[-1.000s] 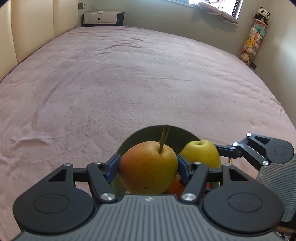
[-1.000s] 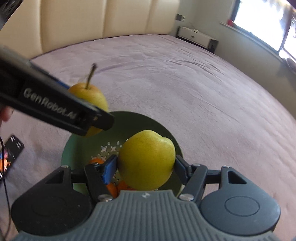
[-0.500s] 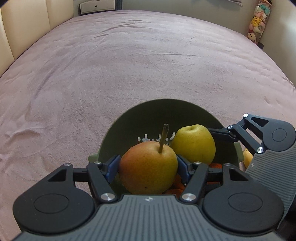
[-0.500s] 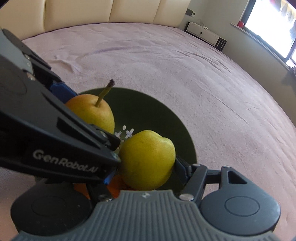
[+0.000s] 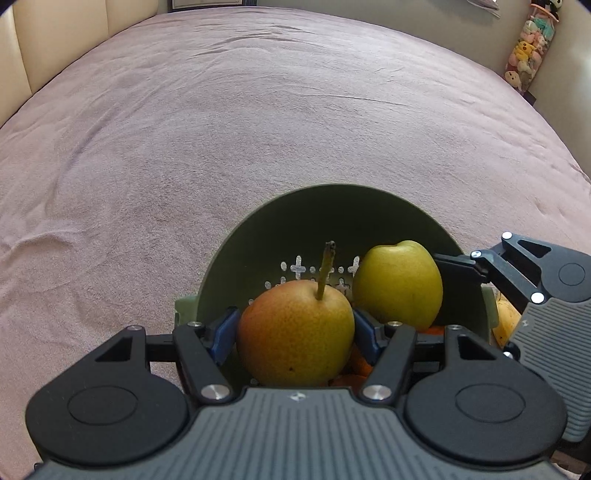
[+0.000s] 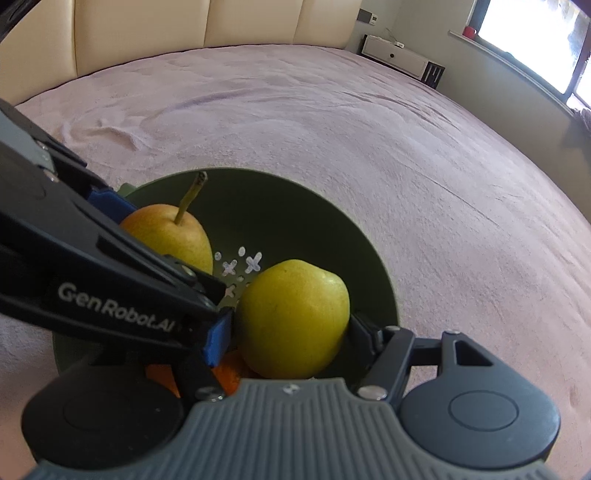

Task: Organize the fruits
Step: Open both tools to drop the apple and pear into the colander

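A dark green perforated bowl (image 5: pixel 332 218) sits on the pink bedspread; it also shows in the right wrist view (image 6: pixel 306 206). My left gripper (image 5: pixel 295 328) is shut on a reddish-yellow pear with a stem (image 5: pixel 295 332), held inside the bowl; the pear shows in the right wrist view (image 6: pixel 170 236) too. My right gripper (image 6: pixel 291 332) is shut on a yellow-green pear (image 6: pixel 291 317), held inside the bowl just right of the first; it shows in the left wrist view (image 5: pixel 399 282). Orange fruits (image 6: pixel 229 373) lie in the bowl beneath both.
The pink bedspread (image 5: pixel 221 129) spreads wide around the bowl. A yellow fruit (image 5: pixel 504 321) lies just outside the bowl's right rim. A cream headboard (image 6: pixel 184 33) and a white bedside cabinet (image 6: pixel 402 59) stand far off. Plush toys (image 5: pixel 528 51) hang at the far right.
Both grippers have lowered their pears from above the rim down into the bowl and come closer together. Both stay shut on their fruit.
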{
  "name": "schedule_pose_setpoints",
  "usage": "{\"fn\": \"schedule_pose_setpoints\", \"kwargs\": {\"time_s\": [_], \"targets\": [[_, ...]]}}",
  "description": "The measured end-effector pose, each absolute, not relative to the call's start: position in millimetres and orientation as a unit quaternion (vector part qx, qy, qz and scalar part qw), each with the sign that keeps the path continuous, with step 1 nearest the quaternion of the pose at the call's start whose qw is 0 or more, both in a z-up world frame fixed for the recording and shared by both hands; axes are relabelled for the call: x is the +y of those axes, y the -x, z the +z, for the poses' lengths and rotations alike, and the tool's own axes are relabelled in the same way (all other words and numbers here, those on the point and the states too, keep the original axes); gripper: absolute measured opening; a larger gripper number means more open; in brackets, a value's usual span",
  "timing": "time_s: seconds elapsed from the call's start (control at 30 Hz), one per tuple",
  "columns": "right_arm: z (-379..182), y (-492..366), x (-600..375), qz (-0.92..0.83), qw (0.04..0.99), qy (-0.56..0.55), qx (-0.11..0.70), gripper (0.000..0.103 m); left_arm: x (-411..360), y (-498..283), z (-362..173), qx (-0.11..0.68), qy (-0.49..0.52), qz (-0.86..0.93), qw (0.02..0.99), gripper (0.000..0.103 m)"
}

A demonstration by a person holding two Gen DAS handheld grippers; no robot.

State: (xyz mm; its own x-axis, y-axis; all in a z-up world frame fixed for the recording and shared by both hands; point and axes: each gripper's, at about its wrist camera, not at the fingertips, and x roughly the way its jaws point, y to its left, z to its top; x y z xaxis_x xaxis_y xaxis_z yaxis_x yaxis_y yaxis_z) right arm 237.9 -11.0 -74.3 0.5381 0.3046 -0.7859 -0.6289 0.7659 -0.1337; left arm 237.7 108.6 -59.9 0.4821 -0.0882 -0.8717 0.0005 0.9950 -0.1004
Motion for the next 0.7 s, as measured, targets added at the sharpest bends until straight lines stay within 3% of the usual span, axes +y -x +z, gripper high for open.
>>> {"fn": "schedule_pose_setpoints", "kwargs": {"time_s": [0.33, 0.7], "targets": [[-59, -226, -17, 0.271, 0.855, 0.242, 0.369, 0.064, 104, -241, -59, 0.515, 0.046, -0.014, 0.856, 0.074], [-40, -229, -50, 0.227, 0.86, 0.214, 0.405, 0.064, 94, -243, -64, 0.506, 0.015, -0.002, 0.862, 0.075]]}}
